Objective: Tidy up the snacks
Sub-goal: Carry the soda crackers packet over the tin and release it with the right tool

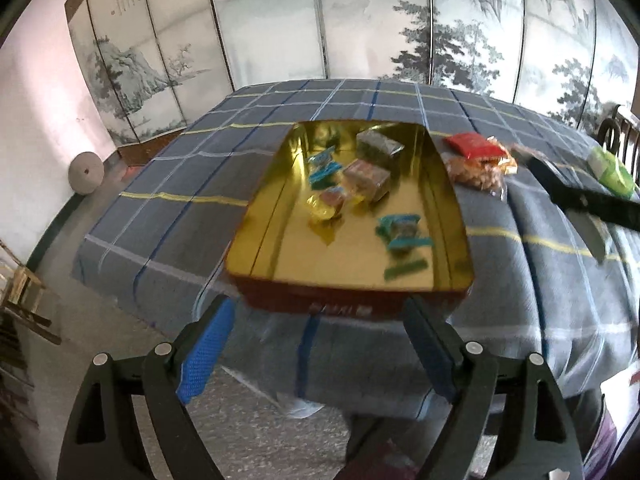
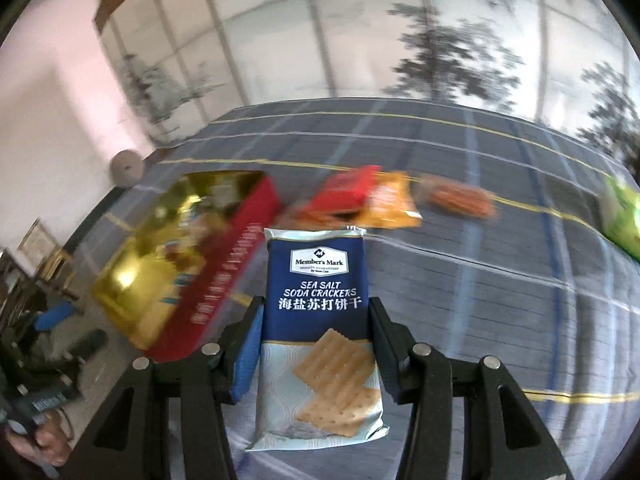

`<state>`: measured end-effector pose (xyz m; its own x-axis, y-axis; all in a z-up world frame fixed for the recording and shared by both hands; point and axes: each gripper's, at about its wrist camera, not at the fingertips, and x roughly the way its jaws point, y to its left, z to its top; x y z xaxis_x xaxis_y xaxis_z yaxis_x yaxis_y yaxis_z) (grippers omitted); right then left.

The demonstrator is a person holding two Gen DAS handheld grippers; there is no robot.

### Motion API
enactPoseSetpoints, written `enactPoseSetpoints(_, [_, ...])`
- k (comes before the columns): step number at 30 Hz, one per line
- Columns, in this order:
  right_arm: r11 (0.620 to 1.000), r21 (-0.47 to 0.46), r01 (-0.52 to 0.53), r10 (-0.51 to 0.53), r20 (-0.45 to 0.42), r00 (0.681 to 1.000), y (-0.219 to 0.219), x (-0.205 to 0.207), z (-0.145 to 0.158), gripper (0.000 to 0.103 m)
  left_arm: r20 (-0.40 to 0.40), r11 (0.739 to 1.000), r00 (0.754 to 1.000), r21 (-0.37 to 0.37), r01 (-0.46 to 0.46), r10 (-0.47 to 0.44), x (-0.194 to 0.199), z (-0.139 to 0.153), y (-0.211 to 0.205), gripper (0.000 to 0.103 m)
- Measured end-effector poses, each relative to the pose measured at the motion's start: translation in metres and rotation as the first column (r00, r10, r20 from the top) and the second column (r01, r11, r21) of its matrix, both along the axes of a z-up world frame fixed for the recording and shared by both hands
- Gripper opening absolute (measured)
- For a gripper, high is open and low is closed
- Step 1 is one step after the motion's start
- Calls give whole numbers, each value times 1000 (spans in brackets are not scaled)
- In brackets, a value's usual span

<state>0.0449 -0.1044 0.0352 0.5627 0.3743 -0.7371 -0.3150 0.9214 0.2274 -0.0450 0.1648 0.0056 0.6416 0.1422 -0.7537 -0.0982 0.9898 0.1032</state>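
Now the right gripper [image 2: 316, 316] is clamped on the cracker packet [image 2: 318, 328], lifted above the checked cloth [image 2: 500, 280]. The tin [image 1: 352, 216], near the table's front edge, holds small snacks; red and orange bags [image 1: 478, 158] crowd its right side. Left gripper [image 1: 320, 336] gapes empty before the tin. The right view is blurred, and the green bag [image 2: 624, 220] is cut off.

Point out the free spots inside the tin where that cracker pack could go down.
The tin has bare gold floor along its left side, left of the blue-wrapped candies, and along the near wall in front of the teal packet. The far middle is crowded with small boxes. The right claw grips the cracker pack.
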Motion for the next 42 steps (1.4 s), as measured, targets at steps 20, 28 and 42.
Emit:
enactPoseSetpoints(20, [967,36,-253,255,-147,956,192,47,-22,51,9,998,998,-13,-58,58,-35,13,43,86])
enactPoseSetpoints(28, [965,-61,-256,243,-161,957,228,50,-35,51,5,998,998,-17,-63,63,-36,10,51,86])
enactPoseSetpoints(42, [960,29,-278,279,-64,958,199,42,-20,52,-2,997,998,-24,-67,67,-40,12,54,86])
